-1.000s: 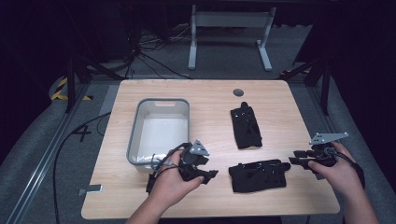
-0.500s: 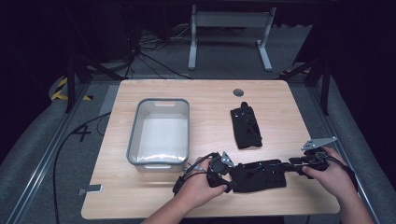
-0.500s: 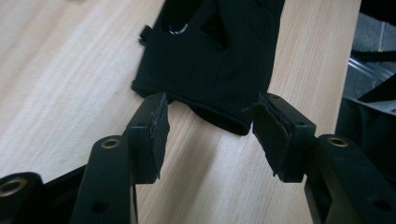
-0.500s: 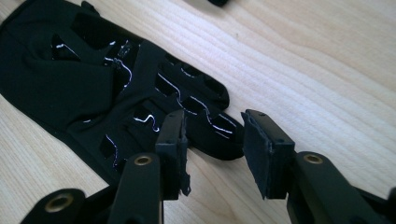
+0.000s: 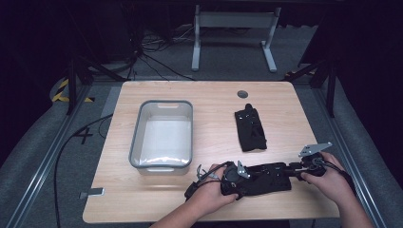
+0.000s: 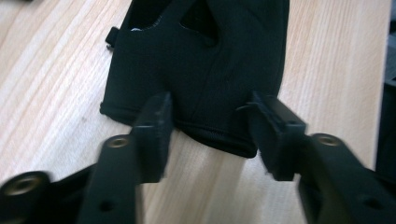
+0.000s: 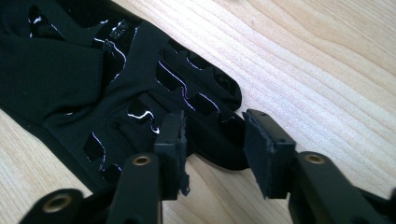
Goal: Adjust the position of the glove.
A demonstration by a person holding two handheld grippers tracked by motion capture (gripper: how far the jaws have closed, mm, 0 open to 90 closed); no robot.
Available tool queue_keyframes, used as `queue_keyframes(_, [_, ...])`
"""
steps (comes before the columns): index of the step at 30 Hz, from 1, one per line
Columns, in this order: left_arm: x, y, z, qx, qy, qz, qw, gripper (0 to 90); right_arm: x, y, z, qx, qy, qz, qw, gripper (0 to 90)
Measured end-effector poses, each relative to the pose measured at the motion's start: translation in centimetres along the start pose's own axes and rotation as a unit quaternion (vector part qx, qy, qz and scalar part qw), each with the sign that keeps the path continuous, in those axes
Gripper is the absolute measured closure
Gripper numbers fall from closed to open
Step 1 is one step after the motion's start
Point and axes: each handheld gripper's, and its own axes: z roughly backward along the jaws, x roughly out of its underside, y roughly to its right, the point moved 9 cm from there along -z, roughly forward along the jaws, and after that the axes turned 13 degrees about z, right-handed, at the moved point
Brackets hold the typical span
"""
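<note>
A black glove (image 5: 266, 178) lies flat near the table's front edge, cuff to the left and fingers to the right. My left gripper (image 5: 246, 177) is at the cuff end. In the left gripper view its jaws (image 6: 212, 126) stand astride the cuff hem of the glove (image 6: 201, 60); they have just been closing, with a gap still at each pad. My right gripper (image 5: 292, 167) is at the finger end. Its jaws (image 7: 215, 140) straddle a fingertip of the glove (image 7: 70, 79), have just been closing a little, and do not press on it.
A second black glove (image 5: 250, 129) lies farther back, right of centre. A grey plastic bin (image 5: 135, 137) with nothing in it stands on the left half of the wooden table (image 5: 214, 102). A small round grommet (image 5: 242, 94) sits near the far edge.
My left hand moved right and down from beside the bin to the glove's cuff. My right gripper sank to the glove's fingertips. Both pairs of jaws narrowed.
</note>
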Motion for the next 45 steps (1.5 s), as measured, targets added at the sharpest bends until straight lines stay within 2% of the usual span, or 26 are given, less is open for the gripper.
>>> queue_keyframes(3, [0.0,-0.1,0.1,-0.002,-0.005,-0.004,1.0,69.9,0.0,0.0,0.0,-0.002,0.0,0.001,1.0,66.9])
queue_keyframes(4, [0.0,-0.1,0.1,0.001,-0.005,-0.005,1.0,74.7,0.1,0.1,0.0,0.0,-0.006,0.005,1.0,76.5])
queue_keyframes(6, [0.1,-0.3,0.3,0.003,-0.007,0.002,1.0,77.6,0.2,0.1,0.0,0.0,-0.008,0.007,0.9999,78.2])
queue_keyframes(8, [0.1,-0.5,0.5,0.001,-0.005,0.007,1.0,80.7,0.1,-0.1,0.0,-0.008,-0.005,0.009,0.9999,86.0])
queue_keyframes(12, [0.3,-0.8,1.5,-0.002,-0.007,0.021,0.9997,82.4,-0.5,-0.5,0.2,-0.011,0.001,0.019,0.9998,90.0])
queue_keyframes(13, [0.2,-0.8,2.3,0.001,0.0,0.026,0.9997,82.7,-1.2,-0.8,0.6,-0.014,0.012,0.024,0.9996,90.0])
queue_keyframes(14, [0.2,-0.8,2.3,0.001,0.0,0.026,0.9997,82.8,-1.6,-1.0,0.8,-0.016,0.017,0.027,0.9994,90.0])
queue_keyframes(16, [0.4,-0.8,3.4,0.0,0.004,0.03,0.9995,82.8,-2.0,-1.1,1.0,-0.017,0.021,0.03,0.9992,90.0])
queue_keyframes(18, [0.7,-0.9,4.6,-0.005,0.008,0.033,0.9994,82.8,-2.9,-1.5,1.4,-0.018,0.029,0.039,0.9987,90.0])
queue_keyframes(19, [1.3,-1.1,5.7,-0.007,0.006,0.04,0.9992,82.8,-3.9,-2.0,1.5,-0.022,0.037,0.052,0.9977,90.0])
queue_keyframes(20, [1.3,-1.1,5.7,-0.007,0.006,0.04,0.9992,82.8,-4.3,-2.3,1.4,-0.025,0.038,0.059,0.9972,90.0])
queue_keyframes(25, [3.4,-2.0,7.6,-0.011,-0.013,0.044,0.9989,82.8,-5.9,-3.5,0.7,-0.039,0.038,0.082,0.9951,90.0])
queue_keyframes(29, [5.2,-3.4,8.1,-0.006,-0.036,0.056,0.9978,82.7,-6.6,-3.8,0.2,-0.047,0.038,0.088,0.9943,90.0])
queue_keyframes(31, [5.7,-3.8,8.0,-0.007,-0.045,0.057,0.9973,81.8,-6.8,-3.8,0.0,-0.048,0.039,0.089,0.9941,90.0])
queue_keyframes(33, [5.9,-4.1,8.0,-0.005,-0.045,0.07,0.9965,77.4,-6.9,-3.7,-0.1,-0.048,0.038,0.089,0.9941,90.0])
queue_keyframes(35, [5.9,-4.1,8.1,0.002,-0.036,0.085,0.9957,64.8,-7.0,-3.5,-0.2,-0.047,0.041,0.088,0.9942,90.0])
queue_keyframes(37, [5.5,-4.0,8.5,0.015,-0.015,0.1,0.9948,50.5,-6.9,-3.3,-0.1,-0.048,0.041,0.087,0.9942,90.0])
queue_keyframes(39, [5.0,-3.7,9.2,0.027,0.003,0.105,0.9941,49.9,-6.9,-3.1,-0.1,-0.045,0.045,0.078,0.9948,89.8])
queue_keyframes(41, [4.4,-3.6,9.9,0.029,0.021,0.104,0.9939,49.1,-7.0,-3.0,-0.1,-0.043,0.047,0.076,0.9951,89.5])
queue_keyframes(44, [4.1,-3.7,10.6,0.025,0.029,0.111,0.9931,48.1,-7.1,-2.6,0.0,-0.04,0.056,0.056,0.9961,84.7])
queue_keyframes(45, [4.0,-3.8,10.8,0.022,0.03,0.114,0.9928,48.1,-7.1,-2.6,0.0,-0.04,0.056,0.056,0.9961,84.7])
